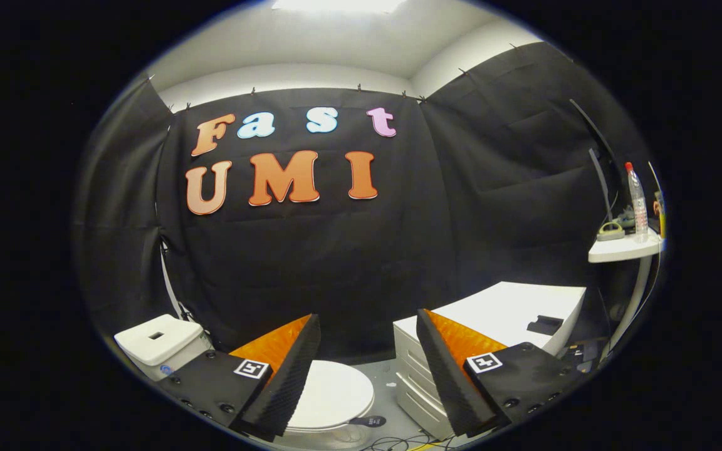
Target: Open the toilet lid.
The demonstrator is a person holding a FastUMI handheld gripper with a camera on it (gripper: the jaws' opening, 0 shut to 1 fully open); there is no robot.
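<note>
The gripper is held open, its 2 fingers spread wide with nothing between them, well above the toilet. The toilet lid is seen closed, lying flat on the bowl, below and just ahead of the left finger, partly hidden by it. The cistern stands to the left of the lid, against the black cloth wall.

The step in hand is judged to be the approach. For it to be done well, the gripper should be lowered and shifted left until the front rim of the lid, the edge farthest from the cistern, lies between the fingers. The lid is thin and smooth, so a shallow bite on the rim, or 1 finger hooked beneath it, is advised. Once the rim is caught, the lift should be carried in an arc about the hinge at the cistern side, not pulled straight up, so that the rim is not lost. The lid should be brought to rest leaning on the cistern rather than dropped.

Counted: 1 toilet, 1 lid, 1 cistern. 1 white drawer cabinet stands right of the toilet, with 1 dark flat item on its top. On 1 small white surface farther right, 1 clear bottle with a red cap is seen. Loose cables lie on the floor; their number cannot be told.
</note>
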